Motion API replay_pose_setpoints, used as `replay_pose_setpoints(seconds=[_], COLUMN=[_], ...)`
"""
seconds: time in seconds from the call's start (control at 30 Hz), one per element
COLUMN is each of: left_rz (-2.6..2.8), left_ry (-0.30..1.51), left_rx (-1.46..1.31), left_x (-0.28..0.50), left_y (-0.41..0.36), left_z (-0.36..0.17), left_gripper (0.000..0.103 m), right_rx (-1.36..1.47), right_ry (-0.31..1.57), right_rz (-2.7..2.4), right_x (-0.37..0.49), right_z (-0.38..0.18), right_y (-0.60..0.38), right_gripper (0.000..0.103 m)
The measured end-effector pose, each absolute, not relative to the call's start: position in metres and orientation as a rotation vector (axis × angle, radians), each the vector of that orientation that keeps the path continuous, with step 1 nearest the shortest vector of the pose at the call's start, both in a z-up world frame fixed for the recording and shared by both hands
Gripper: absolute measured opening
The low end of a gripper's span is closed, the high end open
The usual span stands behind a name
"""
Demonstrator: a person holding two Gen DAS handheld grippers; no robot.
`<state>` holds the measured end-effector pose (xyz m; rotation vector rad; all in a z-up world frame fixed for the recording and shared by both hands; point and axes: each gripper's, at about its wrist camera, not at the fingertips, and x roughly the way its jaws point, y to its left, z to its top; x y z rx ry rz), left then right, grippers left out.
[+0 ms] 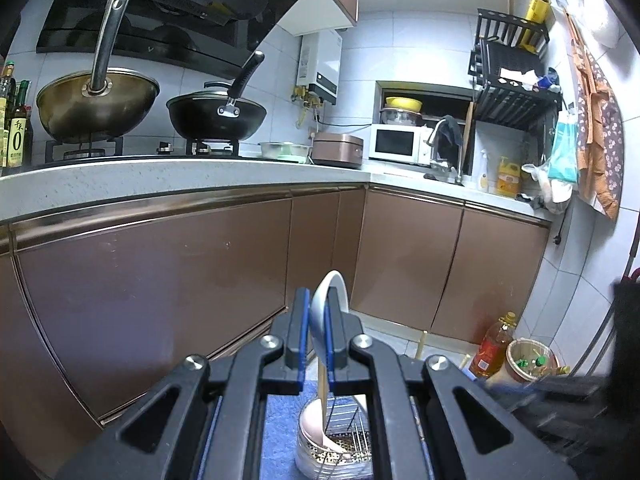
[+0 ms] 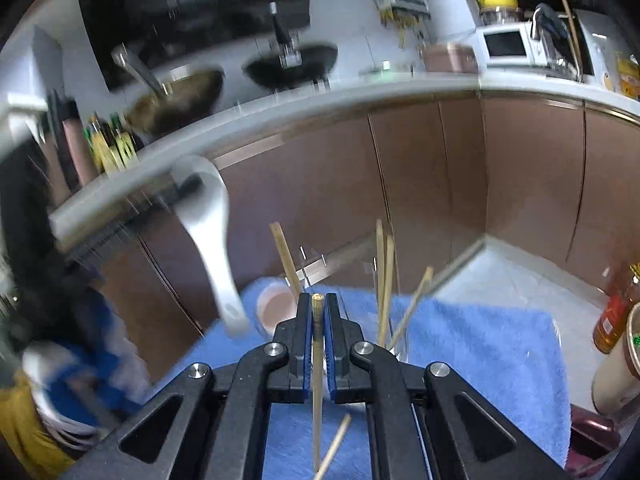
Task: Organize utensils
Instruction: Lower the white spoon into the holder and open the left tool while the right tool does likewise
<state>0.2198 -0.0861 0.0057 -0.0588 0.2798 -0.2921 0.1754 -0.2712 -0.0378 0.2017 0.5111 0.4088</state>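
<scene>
Your left gripper (image 1: 318, 320) points a little below level toward the brown cabinet doors (image 1: 160, 272), and it is clenched on one white ceramic spoon (image 1: 330, 300). The spoon stands nearly upright between the blue pads, its curved end rising above the fingertips and its length running down behind them. Below it, seen through the gripper frame, a perforated metal utensil holder (image 1: 340, 444) stands on the blue towel (image 1: 280, 420).

From the right wrist, that same spoon (image 2: 212, 240) hangs at the left, tilted, its lower end just above the towel's (image 2: 480, 344) left edge. A pink cup (image 2: 276, 308) sits near it on the towel, just left of the right gripper's tips.

Your right gripper (image 2: 318, 320) tips downward more steeply over the towel, which covers the bench. It is clamped on one wooden chopstick (image 2: 317, 360): the stick runs straight along the gap between the pads, its tip poking out just beyond the fingertips and its tail passing back under the frame.

Count the other chopsticks: one leaning up at the cup (image 2: 285, 256), three standing in a clear glass (image 2: 386, 280) just right of the gripper, and one lying loose (image 2: 336, 444) on the towel beneath the frame, crossing the held stick's tail. The picture is blurred, so the count in the glass is approximate.
</scene>
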Motion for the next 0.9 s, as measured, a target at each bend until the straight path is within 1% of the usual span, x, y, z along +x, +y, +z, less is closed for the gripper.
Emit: replay_pose_setpoints(seconds=[0.2,0.37,0.53,0.77,0.8,0.83,0.87,0.9], left_rz=[-0.251,-0.215,-0.174,-0.132,-0.134,-0.135,-0.139,-0.136], left_ry=[0.249,0.223,0.186,0.132,0.133,0.134,0.133,0.126], left_rx=[-0.052,-0.048,-0.041,-0.022,-0.024,-0.028,-0.034,-0.037], left_x=[0.229,0.238,0.241,0.237,0.237,0.236,0.235,0.232], left_y=[-0.093,-0.106,-0.119,-0.127,-0.126,-0.124,-0.122,-0.121], left_z=[0.004,-0.004,-0.02,-0.057,-0.06,-0.063,-0.064,-0.064], left_gripper=[0.006,0.006,0.006,0.01,0.01,0.015,0.021,0.021], right_rx=[0.214,0.213,0.189,0.156,0.157,0.162,0.17,0.175], right_ry=[0.297,0.185,0.152,0.279,0.289,0.296,0.303,0.305], right_rz=[0.348,0.282,0.216,0.203,0.202,0.197,0.198,0.199], right_x=[0.155,0.16,0.188,0.214,0.213,0.213,0.211,0.21], right_z=[0.017,0.031,0.017,-0.042,-0.046,-0.049,-0.051,-0.052], right_y=[-0.284,-0.276,-0.262,-0.25,-0.251,-0.253,-0.255,-0.257], right_gripper=[0.006,0.006,0.006,0.008,0.012,0.019,0.023,0.027])
